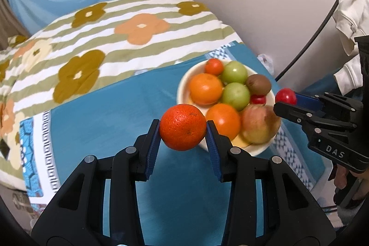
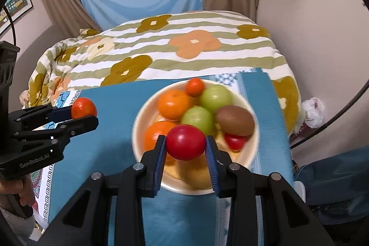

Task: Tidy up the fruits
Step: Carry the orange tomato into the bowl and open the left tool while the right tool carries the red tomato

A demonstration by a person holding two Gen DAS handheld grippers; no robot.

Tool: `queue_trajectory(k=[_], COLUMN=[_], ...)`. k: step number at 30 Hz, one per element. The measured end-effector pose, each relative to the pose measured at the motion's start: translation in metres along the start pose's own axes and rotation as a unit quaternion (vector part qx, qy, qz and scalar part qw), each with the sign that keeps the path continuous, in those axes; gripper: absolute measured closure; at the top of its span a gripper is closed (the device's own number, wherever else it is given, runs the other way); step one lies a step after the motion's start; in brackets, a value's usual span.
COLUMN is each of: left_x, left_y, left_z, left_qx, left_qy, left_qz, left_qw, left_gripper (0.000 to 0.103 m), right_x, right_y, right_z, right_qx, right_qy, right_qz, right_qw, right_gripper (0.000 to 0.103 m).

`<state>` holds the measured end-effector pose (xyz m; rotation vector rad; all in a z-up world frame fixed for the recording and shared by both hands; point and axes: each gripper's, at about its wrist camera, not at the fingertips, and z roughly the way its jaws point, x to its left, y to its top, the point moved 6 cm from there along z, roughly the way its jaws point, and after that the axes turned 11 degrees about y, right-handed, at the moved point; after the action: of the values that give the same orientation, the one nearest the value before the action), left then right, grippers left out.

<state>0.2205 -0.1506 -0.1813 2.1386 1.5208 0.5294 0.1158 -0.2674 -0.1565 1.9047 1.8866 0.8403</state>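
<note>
My left gripper (image 1: pixel 183 128) is shut on a red-orange mandarin (image 1: pixel 183 127) and holds it above the blue cloth, left of the bowl; it also shows in the right wrist view (image 2: pixel 84 113). My right gripper (image 2: pixel 185 143) is shut on a red tomato (image 2: pixel 185 142) and holds it over the bowl's near part; it shows in the left wrist view (image 1: pixel 286 99) at the bowl's right rim. The cream bowl (image 2: pixel 252 149) holds oranges (image 2: pixel 174 104), two green fruits (image 2: pixel 215 95), a kiwi (image 2: pixel 235 120), a small mandarin (image 2: pixel 194 87), another red tomato (image 2: pixel 235 142) and a reddish-yellow fruit (image 1: pixel 259 123).
The bowl stands on a blue cloth (image 1: pixel 110 121) laid over a bed with a flowered striped quilt (image 1: pixel 115 38). A wall is close on the right (image 1: pixel 265 4). White clothing (image 1: pixel 350 15) hangs at the right. A plastic bag (image 2: pixel 313 111) lies beside the bed.
</note>
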Motion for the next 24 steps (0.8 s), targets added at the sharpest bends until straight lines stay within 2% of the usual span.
queue_trajectory(k=[11, 17, 18, 19, 21, 22, 24], left_x=[-0.036, -0.040, -0.040, -0.040, -0.037, -0.036, -0.033], left_y=[0.017, 0.023, 0.024, 0.025, 0.028, 0.029, 0.029], left_z=[0.052, 0.060, 0.059, 0.057, 0.050, 0.043, 0.038], left_qx=[0.021, 0.023, 0.021, 0.019, 0.005, -0.008, -0.010], left_qy=[0.008, 0.029, 0.029, 0.030, 0.044, 0.042, 0.043], left_qz=[0.003, 0.012, 0.012, 0.011, 0.003, -0.001, -0.004], left_qw=[0.9997, 0.9993, 0.9993, 0.9993, 0.9990, 0.9991, 0.9990], left_gripper=[0.060, 0.059, 0.054, 0.032, 0.000, 0.000, 0.000], right_x=[-0.045, -0.052, -0.053, -0.054, -0.055, -0.055, -0.057], right_y=[-0.001, 0.000, 0.001, 0.002, 0.002, 0.003, 0.005], right_z=[0.003, 0.005, 0.005, 0.005, 0.004, 0.003, 0.003], right_qx=[0.009, 0.008, 0.008, 0.008, 0.006, 0.005, 0.005], right_qy=[0.005, 0.016, 0.017, 0.018, 0.020, 0.021, 0.023], right_qz=[0.013, 0.012, 0.011, 0.010, 0.009, 0.009, 0.008], right_qw=[1.000, 1.000, 1.000, 1.000, 1.000, 1.000, 1.000], right_gripper=[0.072, 0.072, 0.072, 0.072, 0.072, 0.072, 0.072])
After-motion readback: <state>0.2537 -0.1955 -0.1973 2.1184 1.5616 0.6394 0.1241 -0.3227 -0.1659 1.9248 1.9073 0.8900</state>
